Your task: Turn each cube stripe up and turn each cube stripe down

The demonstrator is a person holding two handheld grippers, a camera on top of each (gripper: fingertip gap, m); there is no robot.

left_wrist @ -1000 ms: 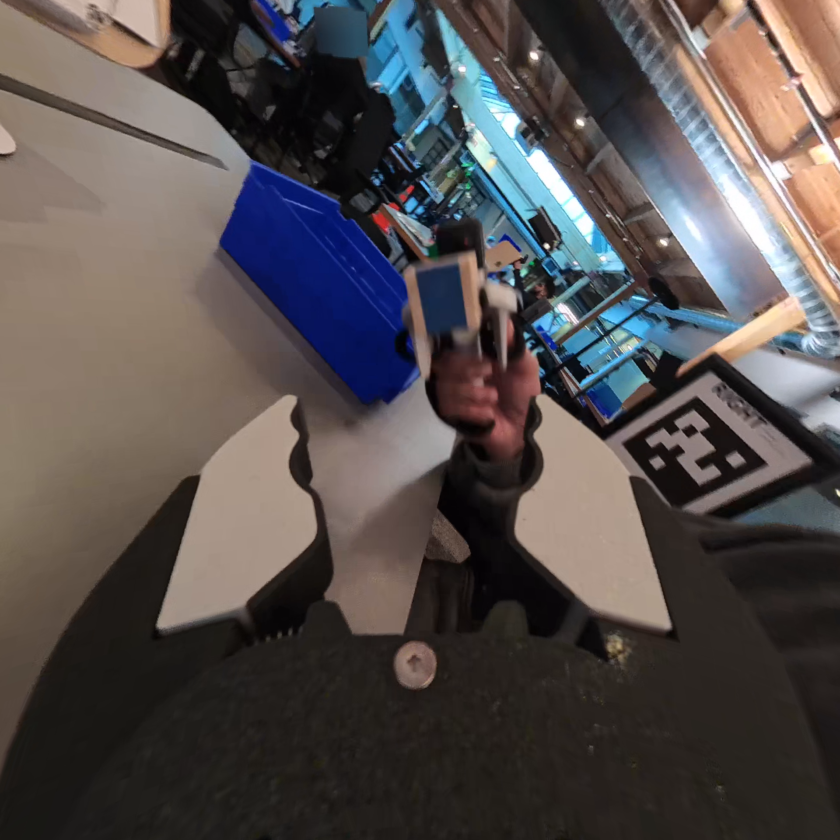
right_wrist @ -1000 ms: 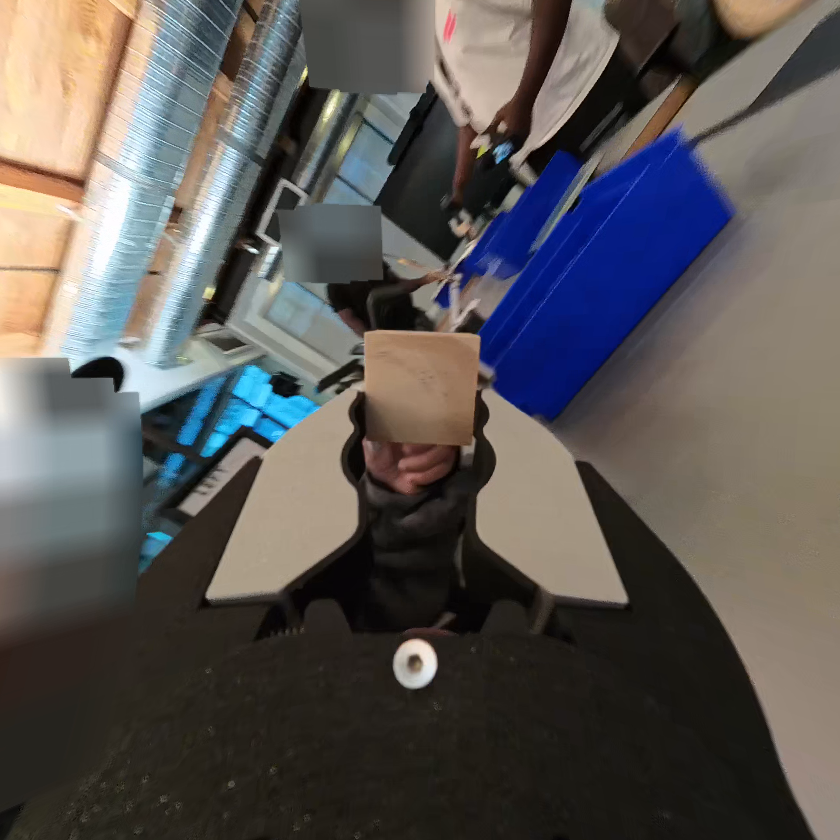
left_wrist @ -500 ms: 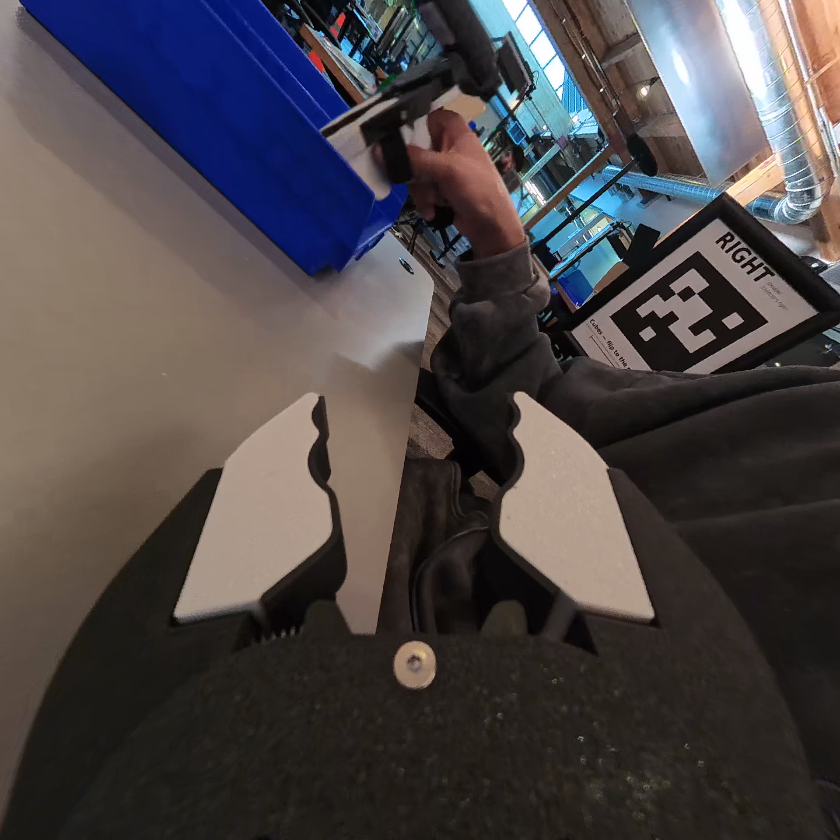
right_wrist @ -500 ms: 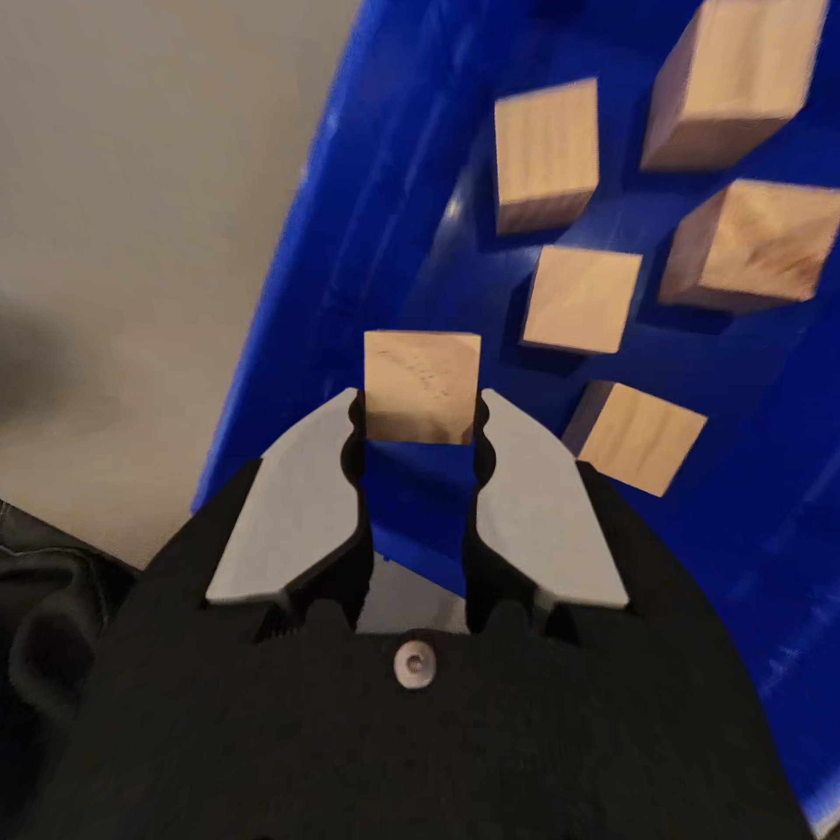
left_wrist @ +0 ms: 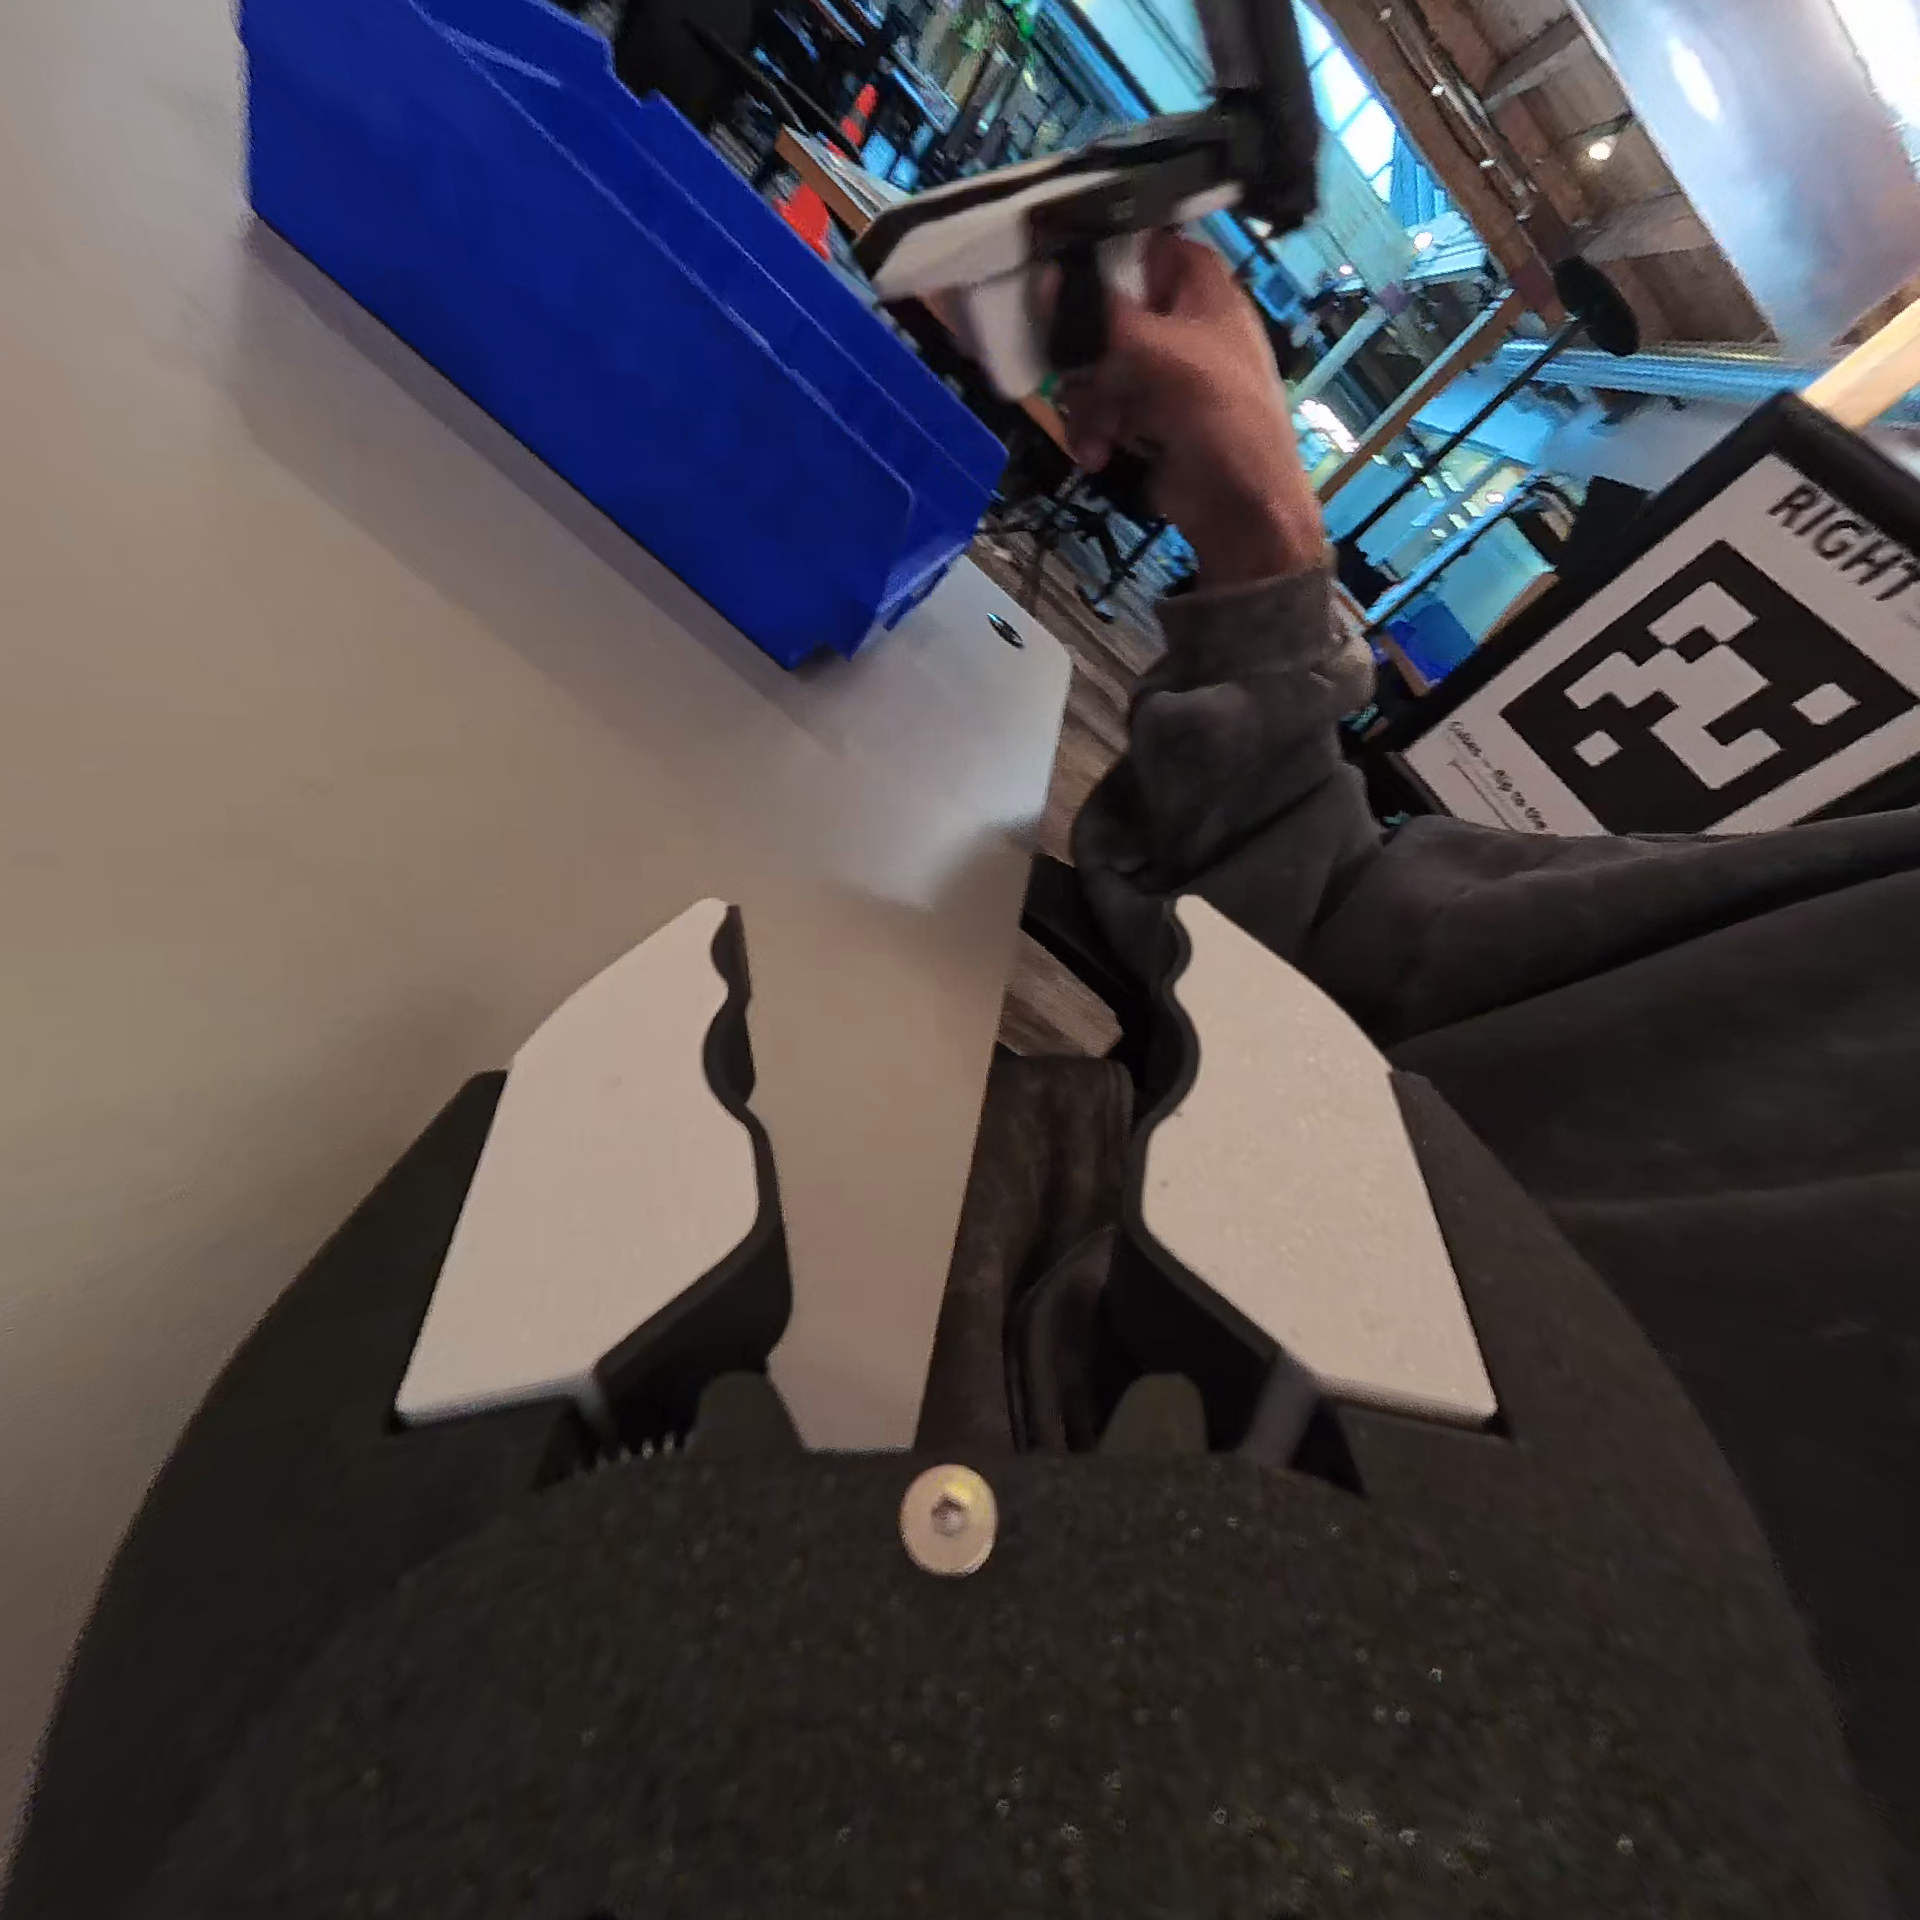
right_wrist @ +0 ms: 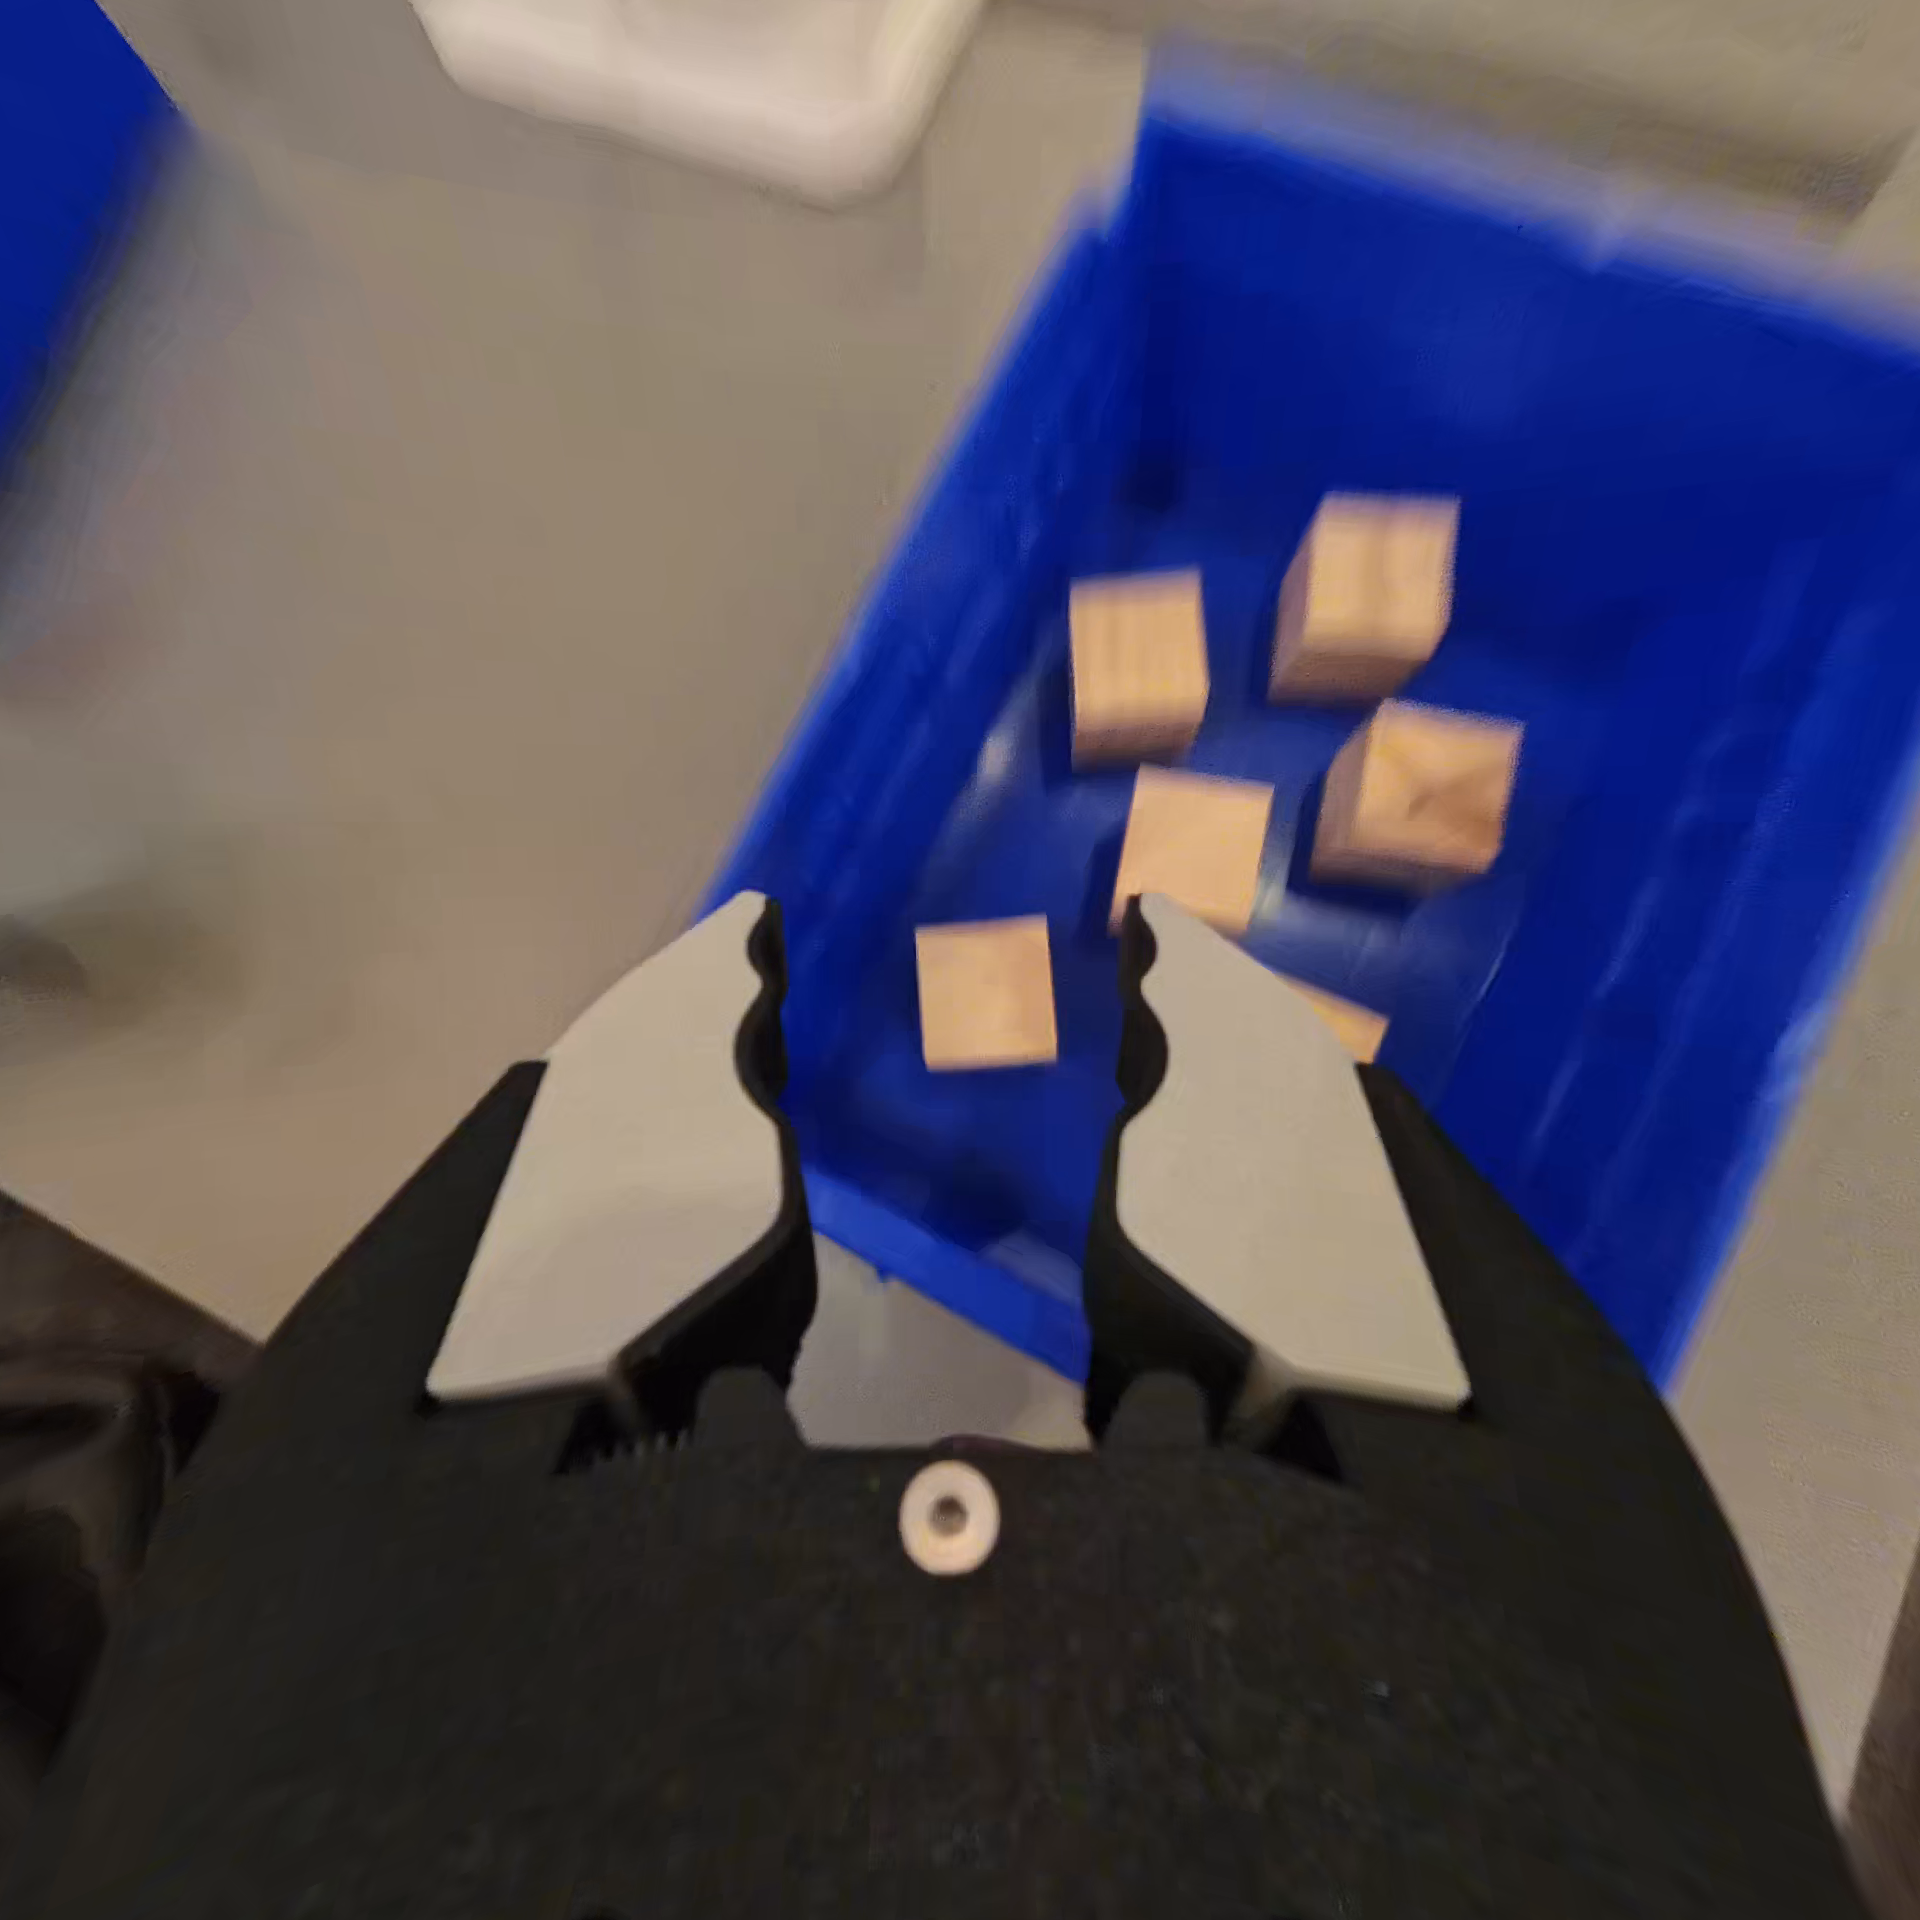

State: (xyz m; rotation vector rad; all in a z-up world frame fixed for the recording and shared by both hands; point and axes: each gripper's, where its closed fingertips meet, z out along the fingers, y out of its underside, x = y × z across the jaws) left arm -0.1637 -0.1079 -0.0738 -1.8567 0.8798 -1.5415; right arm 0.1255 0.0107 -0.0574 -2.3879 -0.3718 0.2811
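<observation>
In the right wrist view my right gripper (right_wrist: 951, 920) is open over the near end of a blue bin (right_wrist: 1714, 416). A wooden cube (right_wrist: 987, 992) sits loose between and beyond the fingertips, not touching them, blurred by motion. Several more wooden cubes (right_wrist: 1138, 665) lie on the bin floor beyond it. No stripes are visible on them. In the left wrist view my left gripper (left_wrist: 956, 920) is open and empty above the grey table's near edge (left_wrist: 997, 790). The same view shows the right gripper (left_wrist: 997, 249) held by a hand over the blue bin (left_wrist: 582, 301).
A white tray (right_wrist: 707, 83) lies on the table beyond the bin. Another blue object (right_wrist: 62, 208) is at the far left edge. A black-and-white marker board (left_wrist: 1704, 675) stands to the right. A dark sleeve (left_wrist: 1455, 935) crosses below it.
The right gripper swung from pointing across the room to pointing down into the bin, then opened and let go of the wooden cube. The left gripper tilted lower towards the table edge.
</observation>
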